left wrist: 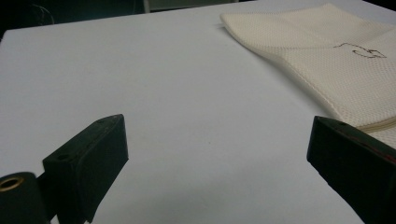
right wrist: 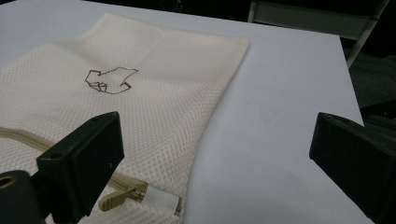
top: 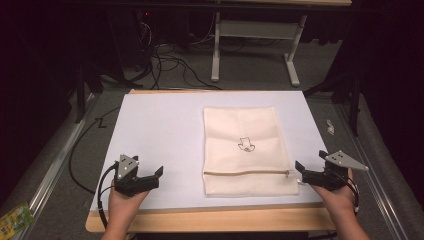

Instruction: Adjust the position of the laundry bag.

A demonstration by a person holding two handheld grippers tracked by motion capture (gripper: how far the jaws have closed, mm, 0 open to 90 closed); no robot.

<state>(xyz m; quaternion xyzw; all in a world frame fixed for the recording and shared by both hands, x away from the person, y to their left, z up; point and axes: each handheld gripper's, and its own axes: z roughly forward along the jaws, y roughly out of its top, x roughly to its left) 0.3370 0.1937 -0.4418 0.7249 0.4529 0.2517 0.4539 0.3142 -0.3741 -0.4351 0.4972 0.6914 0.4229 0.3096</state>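
Nothing started yet, by the look of it. Cream mesh bag [top: 246,150] lying flat on the white tabletop [top: 160,135], zip [right wrist: 122,185] closed, small outline logo [top: 246,145] facing up, no fold or lift begun. Left hand-held gripper [top: 150,176] resting near the front edge, jaws wide apart and holding nothing, bag well off to its right with bare surface between. Right hand-held gripper [top: 306,171] also spread open and empty, just beside the bag's near right corner; zip pull [right wrist: 114,199] sitting directly ahead of its left jaw, close but not touching. Everything left to do, probably starting with a pinch on that pull or on the bag's corner.

Nothing lying between either hand-held gripper and the bag. Beyond the far edge, a white frame [top: 252,35] and loose cables [top: 170,62] on the floor, well clear. Left of the left hand-held gripper, down on the floor, a small green packet [top: 14,220], out of the way.
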